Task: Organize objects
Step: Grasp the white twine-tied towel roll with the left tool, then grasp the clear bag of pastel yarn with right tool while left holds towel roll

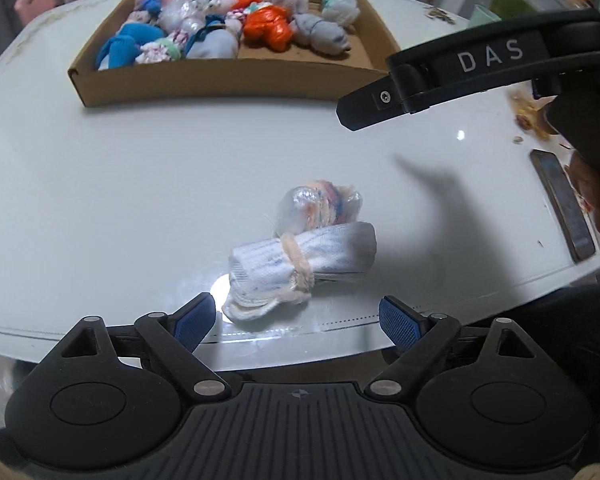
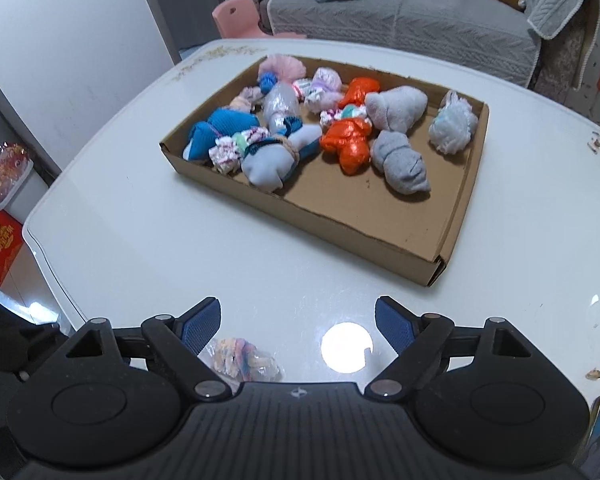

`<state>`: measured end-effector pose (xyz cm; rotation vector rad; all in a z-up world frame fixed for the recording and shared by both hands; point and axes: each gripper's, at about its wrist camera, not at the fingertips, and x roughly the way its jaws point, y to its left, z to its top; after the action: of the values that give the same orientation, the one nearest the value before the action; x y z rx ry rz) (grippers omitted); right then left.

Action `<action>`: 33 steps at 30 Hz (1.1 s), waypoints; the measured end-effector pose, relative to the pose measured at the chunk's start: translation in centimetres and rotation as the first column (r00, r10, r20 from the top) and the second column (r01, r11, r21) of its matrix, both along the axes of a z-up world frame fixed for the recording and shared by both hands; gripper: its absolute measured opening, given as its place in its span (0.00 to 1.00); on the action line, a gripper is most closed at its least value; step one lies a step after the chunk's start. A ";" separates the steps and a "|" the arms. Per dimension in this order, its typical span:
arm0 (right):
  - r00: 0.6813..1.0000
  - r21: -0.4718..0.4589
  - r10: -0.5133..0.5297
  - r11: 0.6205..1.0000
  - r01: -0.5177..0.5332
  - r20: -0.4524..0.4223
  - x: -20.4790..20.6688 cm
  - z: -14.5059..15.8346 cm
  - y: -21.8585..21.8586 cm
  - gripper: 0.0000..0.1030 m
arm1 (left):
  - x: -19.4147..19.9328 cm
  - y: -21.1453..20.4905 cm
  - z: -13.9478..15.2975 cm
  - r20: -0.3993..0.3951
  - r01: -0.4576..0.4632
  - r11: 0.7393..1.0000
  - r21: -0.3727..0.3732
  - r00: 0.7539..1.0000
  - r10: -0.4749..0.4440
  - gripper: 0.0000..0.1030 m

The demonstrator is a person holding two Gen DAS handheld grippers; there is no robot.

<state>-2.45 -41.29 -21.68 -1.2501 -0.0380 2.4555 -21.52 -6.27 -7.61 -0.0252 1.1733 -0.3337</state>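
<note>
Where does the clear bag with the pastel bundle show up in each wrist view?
Left wrist: bag with pastel bundle, centre, on the table behind the white sock roll.
Right wrist: bottom left, beside the gripper's left finger.
Shared landmark: cardboard tray.

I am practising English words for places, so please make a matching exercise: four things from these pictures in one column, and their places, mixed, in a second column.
Things:
1. white rolled sock
2. orange bundle
3. phone
4. pink chair

Places:
A. on the floor behind the table
B. at the table's right edge
C. inside the cardboard box
D. on the table, just ahead of the left gripper

Pairs: 1-D, 2-C, 3-B, 4-A
</note>
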 end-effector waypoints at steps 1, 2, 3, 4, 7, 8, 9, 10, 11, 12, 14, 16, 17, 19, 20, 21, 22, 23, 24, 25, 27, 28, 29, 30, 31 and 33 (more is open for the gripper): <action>1.000 0.005 -0.001 1.000 0.001 0.007 0.2 -0.1 -0.1 0.81 | 0.0 -0.2 -0.2 0.005 -0.008 1.000 0.008 1.000 0.008 0.90; 1.000 0.008 -0.002 1.000 0.002 0.011 0.2 -0.2 -0.2 0.82 | -0.1 -0.4 -0.3 0.009 -0.017 1.000 0.011 1.000 0.017 0.90; 1.000 0.007 -0.005 1.000 0.005 0.013 0.2 -0.2 -0.2 0.84 | 0.0 -0.6 -0.5 0.009 -0.031 0.999 0.009 0.999 0.031 0.91; 1.000 0.007 -0.007 1.000 0.007 0.015 0.2 -0.3 -0.1 0.84 | 0.2 -0.7 -0.6 0.009 -0.043 0.999 0.006 0.999 0.043 0.91; 1.000 0.009 -0.013 1.000 0.013 0.024 0.2 -0.5 0.1 0.85 | 0.6 -0.9 -0.8 0.011 -0.066 0.998 0.000 0.998 0.066 0.92; 1.000 0.009 -0.015 1.000 0.015 0.027 0.1 -0.5 0.2 0.85 | 0.7 -0.9 -0.9 0.009 -0.073 0.997 -0.004 0.997 0.073 0.92; 0.999 0.008 -0.016 1.000 0.016 0.030 0.1 -0.6 0.2 0.85 | 0.8 -1.0 -1.0 0.006 -0.079 0.997 -0.013 0.997 0.079 0.92; 0.999 0.007 -0.015 1.000 0.015 0.032 0.1 -0.6 0.2 0.85 | 0.9 -1.1 -1.1 0.001 -0.082 0.996 -0.018 0.997 0.082 0.93; 0.999 0.008 -0.014 1.000 0.013 0.032 0.1 -0.6 0.2 0.85 | 0.9 -1.1 -1.1 -0.001 -0.086 0.996 -0.024 0.996 0.086 0.93; 0.999 0.009 -0.012 1.000 0.012 0.033 0.1 -0.6 0.2 0.85 | 1.0 -1.1 -1.1 0.003 -0.091 0.995 -0.031 0.996 0.091 0.93; 0.999 0.007 -0.011 1.000 0.011 0.033 0.0 -0.6 0.1 0.85 | 0.9 -1.2 -1.2 0.013 -0.104 0.994 -0.036 0.994 0.105 0.93; 0.999 0.006 -0.013 1.000 0.013 0.036 0.0 -0.6 0.2 0.85 | 1.0 -1.0 -1.4 0.009 -0.129 0.990 -0.055 0.991 0.130 0.89; 0.999 0.007 -0.013 1.000 0.012 0.040 -0.1 -0.7 0.2 0.85 | 1.2 -0.9 -1.4 0.008 -0.139 0.988 -0.063 0.990 0.139 0.87; 0.999 0.008 -0.010 1.000 0.010 0.045 -0.2 -0.8 0.1 0.85 | 1.3 -0.8 -1.6 0.010 -0.140 0.987 -0.072 0.990 0.141 0.85; 0.999 0.007 -0.009 1.000 0.009 0.047 -0.2 -0.8 0.1 0.85 | 1.2 -0.8 -1.7 0.014 -0.136 0.988 -0.071 0.990 0.138 0.85; 0.999 0.007 -0.009 1.000 0.009 0.048 -0.3 -0.8 0.1 0.85 | 1.1 -1.0 -1.5 0.020 -0.132 0.989 -0.069 0.991 0.134 0.84; 0.999 0.007 -0.009 1.000 0.008 0.050 -0.3 -0.9 0.1 0.85 | 1.1 -1.0 -1.6 0.022 -0.129 0.989 -0.069 0.991 0.130 0.83; 0.999 0.009 -0.009 1.000 0.009 0.053 -0.3 -0.9 0.1 0.85 | 1.1 -1.0 -1.6 0.022 -0.125 0.990 -0.071 0.992 0.127 0.83; 0.999 0.009 -0.011 1.000 0.011 0.053 -0.3 -0.9 0.1 0.85 | 1.0 -0.9 -1.5 0.024 -0.124 0.990 -0.069 0.992 0.126 0.82; 0.999 0.007 -0.012 1.000 0.012 0.052 -0.3 -0.8 0.2 0.85 | 1.0 -0.8 -1.6 0.026 -0.119 0.991 -0.065 0.992 0.121 0.82; 0.999 0.003 -0.014 1.000 0.013 0.049 -0.4 -0.8 0.3 0.85 | 1.1 -0.7 -1.6 0.028 -0.108 0.992 -0.061 0.994 0.110 0.82; 0.999 0.003 -0.014 1.000 0.013 0.050 -0.4 -0.8 0.3 0.85 | 1.0 -0.5 -1.6 0.029 -0.106 0.993 -0.056 0.994 0.108 0.82; 0.999 0.003 -0.011 1.000 0.011 0.052 -0.4 -0.8 0.3 0.85 | 1.0 -0.4 -1.5 0.029 -0.103 0.993 -0.051 0.994 0.104 0.82; 0.999 0.003 -0.011 1.000 0.011 0.052 -0.4 -0.8 0.3 0.85 | 1.0 -0.2 -1.4 0.032 -0.097 0.994 -0.043 0.995 0.098 0.82; 0.999 0.002 -0.011 1.000 0.011 0.053 -0.4 -0.8 0.3 0.85 | 1.0 0.0 -1.2 0.039 -0.090 0.995 -0.030 0.995 0.092 0.82; 0.998 0.003 -0.015 1.000 0.014 0.055 -0.3 -0.8 0.2 0.85 | 1.4 0.5 -0.9 0.047 -0.076 0.997 -0.003 0.996 0.076 0.82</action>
<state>-2.75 -41.07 -22.49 -1.3122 -0.0468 2.4077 -20.12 -5.82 -8.50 -0.0631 1.1228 -0.2669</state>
